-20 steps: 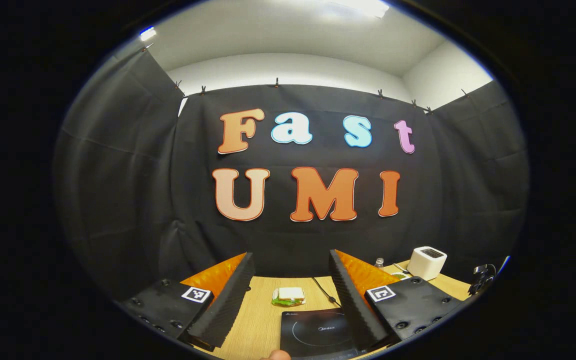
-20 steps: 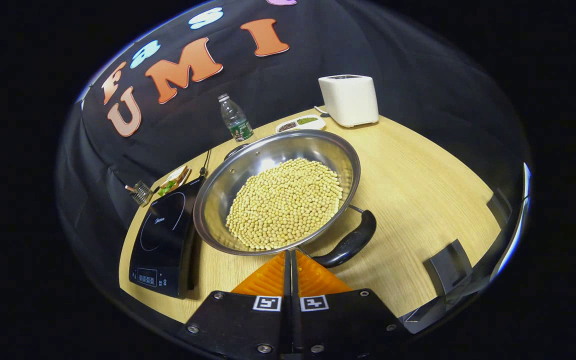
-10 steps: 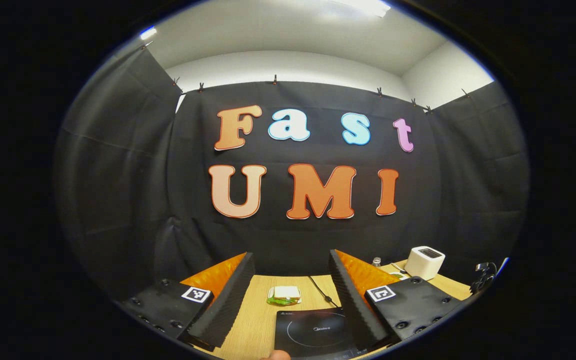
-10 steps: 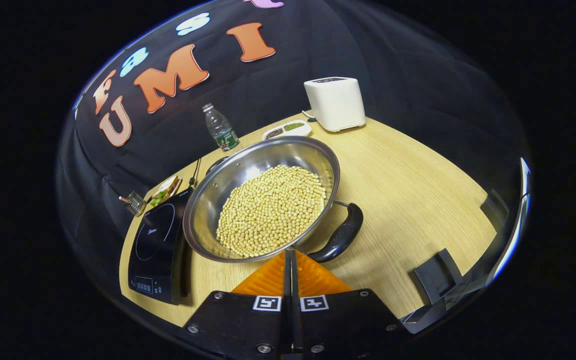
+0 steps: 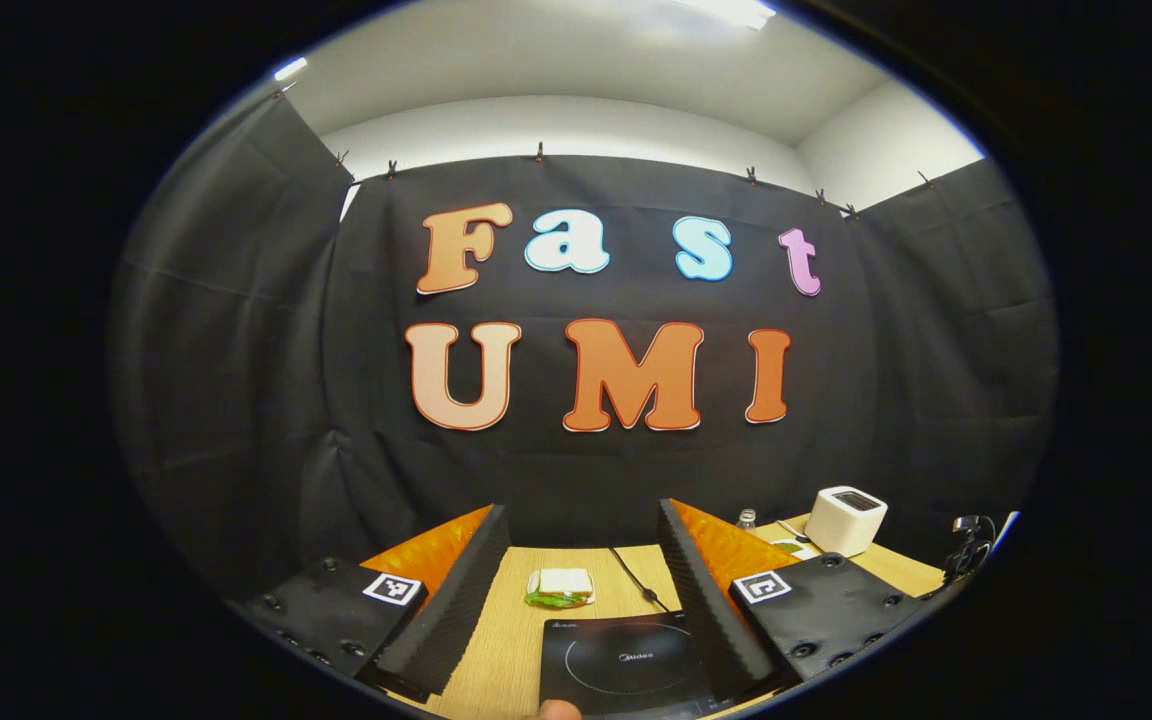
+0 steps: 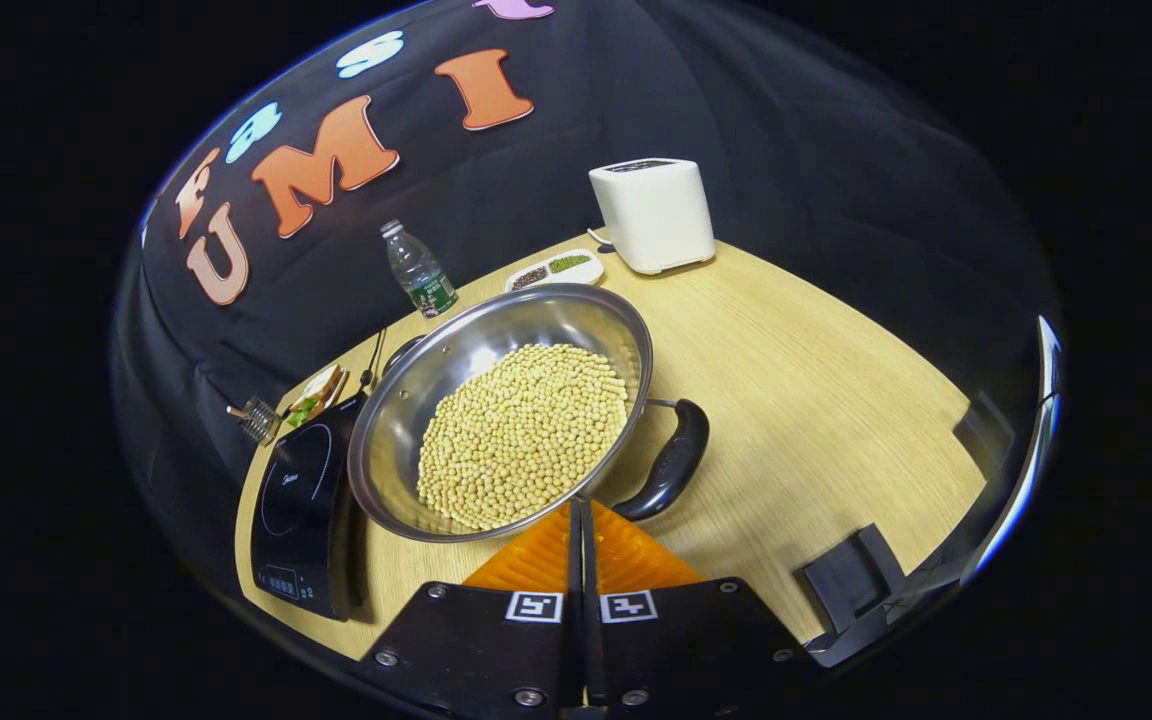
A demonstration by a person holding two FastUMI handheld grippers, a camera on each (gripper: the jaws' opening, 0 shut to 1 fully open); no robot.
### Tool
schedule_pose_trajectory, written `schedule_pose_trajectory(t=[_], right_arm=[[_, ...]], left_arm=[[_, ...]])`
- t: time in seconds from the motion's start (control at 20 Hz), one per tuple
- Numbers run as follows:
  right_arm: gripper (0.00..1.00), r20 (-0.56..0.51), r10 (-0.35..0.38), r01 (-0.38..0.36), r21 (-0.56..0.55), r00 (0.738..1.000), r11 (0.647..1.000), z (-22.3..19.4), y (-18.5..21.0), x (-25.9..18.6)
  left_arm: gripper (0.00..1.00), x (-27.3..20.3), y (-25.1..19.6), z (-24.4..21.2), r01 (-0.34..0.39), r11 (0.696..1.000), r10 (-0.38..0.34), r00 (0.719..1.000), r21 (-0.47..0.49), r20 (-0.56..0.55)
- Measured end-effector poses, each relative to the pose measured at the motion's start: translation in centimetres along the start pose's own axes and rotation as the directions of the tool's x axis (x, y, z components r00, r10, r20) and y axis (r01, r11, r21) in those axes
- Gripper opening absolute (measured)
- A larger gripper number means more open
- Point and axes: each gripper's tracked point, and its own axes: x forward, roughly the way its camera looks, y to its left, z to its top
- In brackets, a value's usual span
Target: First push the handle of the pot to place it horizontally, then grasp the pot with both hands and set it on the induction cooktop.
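Diagonally, pot [image 6: 501, 410] handle [image 6: 671, 465] toward table's [image 6: 816, 380] near-right.

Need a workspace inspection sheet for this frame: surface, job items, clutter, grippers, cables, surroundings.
Surface: wooden table, bare on its right side.
Job's things: steel pot full of beans, on the table beside the cooktop, not on it; black handle angled toward the camera.
Clutter: toaster, bottle, small dish, sandwich.
Grippers: left gripper open, above the cooktop; right gripper shut, empty, at the pot's near rim.
Cables: black cord runs from the cooktop toward the wall.
Surroundings: black cloth walls, white ceiling.
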Motion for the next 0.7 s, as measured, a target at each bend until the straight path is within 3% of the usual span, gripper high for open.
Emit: schedule_pose_trajectory(t=[0.7], right_arm=[[0.0,0.017,-0.046,0.046,0.02,0.999,0.999,2.5,-2.3,2.1]], left_arm=[[0.96,1.7,-1.0,-0.6,0.009,1.0,-0.009,1.0,-0.002,-0.008]])
